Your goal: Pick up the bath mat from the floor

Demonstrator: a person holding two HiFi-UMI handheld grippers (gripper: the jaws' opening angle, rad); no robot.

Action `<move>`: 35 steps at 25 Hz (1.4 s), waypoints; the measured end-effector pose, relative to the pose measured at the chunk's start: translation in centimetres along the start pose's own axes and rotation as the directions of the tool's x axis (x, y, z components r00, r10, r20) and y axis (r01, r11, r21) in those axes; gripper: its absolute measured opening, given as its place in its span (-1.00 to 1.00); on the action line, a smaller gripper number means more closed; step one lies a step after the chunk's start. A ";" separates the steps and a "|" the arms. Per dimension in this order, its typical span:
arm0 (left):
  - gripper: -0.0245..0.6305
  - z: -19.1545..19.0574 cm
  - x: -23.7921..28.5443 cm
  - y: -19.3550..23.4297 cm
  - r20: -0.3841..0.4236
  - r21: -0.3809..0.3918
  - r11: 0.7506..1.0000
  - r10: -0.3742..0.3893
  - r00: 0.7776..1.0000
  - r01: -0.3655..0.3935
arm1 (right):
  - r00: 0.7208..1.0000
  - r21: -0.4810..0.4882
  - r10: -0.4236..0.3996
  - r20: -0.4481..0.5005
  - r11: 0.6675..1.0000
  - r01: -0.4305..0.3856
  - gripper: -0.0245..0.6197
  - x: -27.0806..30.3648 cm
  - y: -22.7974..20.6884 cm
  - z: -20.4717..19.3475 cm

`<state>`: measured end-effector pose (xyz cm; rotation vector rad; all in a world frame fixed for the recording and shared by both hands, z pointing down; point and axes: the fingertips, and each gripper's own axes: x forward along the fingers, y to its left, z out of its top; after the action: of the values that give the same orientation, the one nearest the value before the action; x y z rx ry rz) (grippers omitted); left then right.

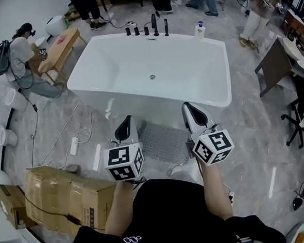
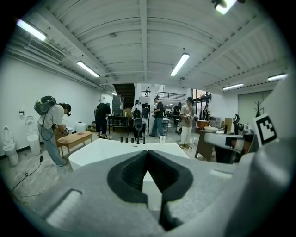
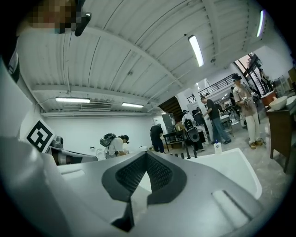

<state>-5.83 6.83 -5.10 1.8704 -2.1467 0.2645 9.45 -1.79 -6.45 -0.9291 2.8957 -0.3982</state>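
The bath mat (image 1: 164, 142), grey and dotted, lies flat on the marble floor right against the front of the white bathtub (image 1: 140, 96). My left gripper (image 1: 126, 120) hovers over the mat's left edge, and my right gripper (image 1: 187, 108) hovers over its right edge. Both point toward the tub, well above the floor. In the left gripper view the left gripper (image 2: 147, 152) is shut with nothing between its pads, and the tub (image 2: 106, 148) shows beyond it. The right gripper (image 3: 147, 152) is likewise shut and empty. The mat is hidden in both gripper views.
Cardboard boxes (image 1: 64, 197) stand at my left. A power strip (image 1: 74, 145) with cables lies on the floor left of the mat. A person (image 1: 20, 60) bends at a wooden bench (image 1: 61, 47). Black taps (image 1: 146, 29) line the tub's far rim. A dark chair (image 1: 272, 66) stands to the right.
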 end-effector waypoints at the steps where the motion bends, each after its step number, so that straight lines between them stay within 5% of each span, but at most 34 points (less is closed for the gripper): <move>1: -0.92 -0.1 0.2 0.0 -0.002 0.003 1.000 -0.004 1.000 0.004 | 1.000 0.004 -0.006 -0.001 1.000 0.006 -0.90 0.0 -0.2 -0.2; 17: -0.92 -1.4 3.2 10.3 -0.059 -0.038 0.997 -0.071 0.996 0.069 | 0.988 0.004 -0.137 -0.067 0.990 0.138 -0.90 6.5 2.8 -3.4; 20: -0.92 -2.4 4.3 12.8 -0.104 0.015 0.995 -0.099 0.990 0.101 | 0.980 -0.010 -0.179 -0.081 0.984 0.179 -0.90 8.1 3.9 -4.2; 26: -0.92 -4.7 6.7 15.5 -0.187 0.038 0.975 -0.210 0.960 0.221 | 0.947 -0.006 -0.296 -0.126 0.954 0.298 -0.90 10.5 4.5 -6.9; 35: -0.92 -8.1 10.4 16.0 -0.280 0.087 0.947 -0.276 0.919 0.310 | 0.881 -0.015 -0.427 -0.204 0.901 0.433 -0.90 8.5 1.3 -10.0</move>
<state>-22.19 1.99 6.65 2.0631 -1.6832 0.5654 0.36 -3.47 2.95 -1.6237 2.8209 -0.5962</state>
